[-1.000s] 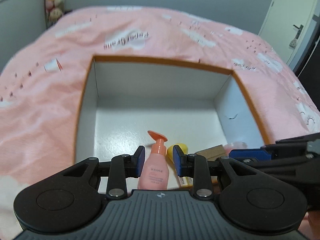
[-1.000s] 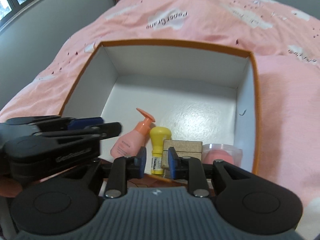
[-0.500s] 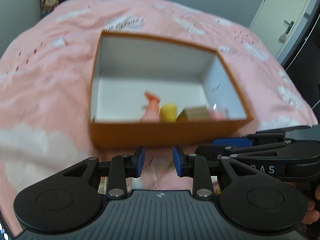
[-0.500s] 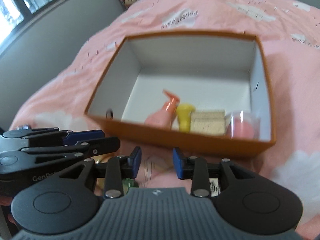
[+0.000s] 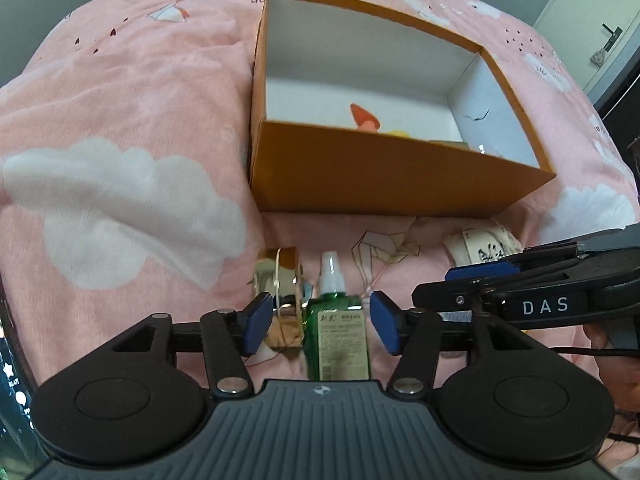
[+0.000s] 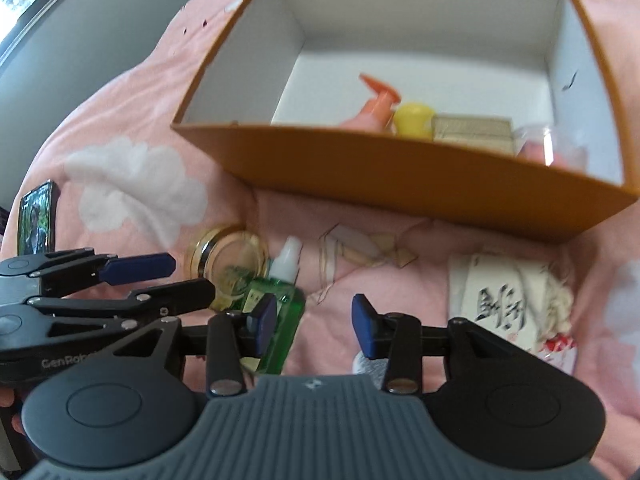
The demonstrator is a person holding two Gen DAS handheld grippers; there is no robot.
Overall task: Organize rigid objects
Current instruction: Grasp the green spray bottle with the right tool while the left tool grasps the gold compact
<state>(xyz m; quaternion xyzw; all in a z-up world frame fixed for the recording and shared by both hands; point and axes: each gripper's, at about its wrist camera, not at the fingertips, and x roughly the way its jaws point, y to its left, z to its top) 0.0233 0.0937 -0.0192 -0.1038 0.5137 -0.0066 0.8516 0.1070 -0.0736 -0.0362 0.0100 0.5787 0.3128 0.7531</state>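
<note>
Both grippers have drawn back out of the orange box since the earlier frames and now hang over the pink bedspread in front of its near wall. Left gripper: jaws have just been opening and stand wide apart; a green spray bottle with white nozzle lies on the bedspread between the blue pads, and neither pad presses on it. A gold-rimmed round jar sits just beside the bottle, close to the left pad. Right gripper: jaws have also just been opening, now apart; only bedspread shows between the pads, the green bottle lying under the left-hand pad rather than in the gap. A white packet with black characters lies off to the right of that gripper, near the box's front wall. Inside the box, along the near wall, in a row: a pink bottle with orange pump cap, a yellow-capped bottle, a tan block, and a clear cup holding something pink; the right wrist view is blurred, so finer detail is not readable. A phone with lit screen rests on the bedspread at far left of the right wrist view. A door shows beyond the bed in the left wrist view.
</note>
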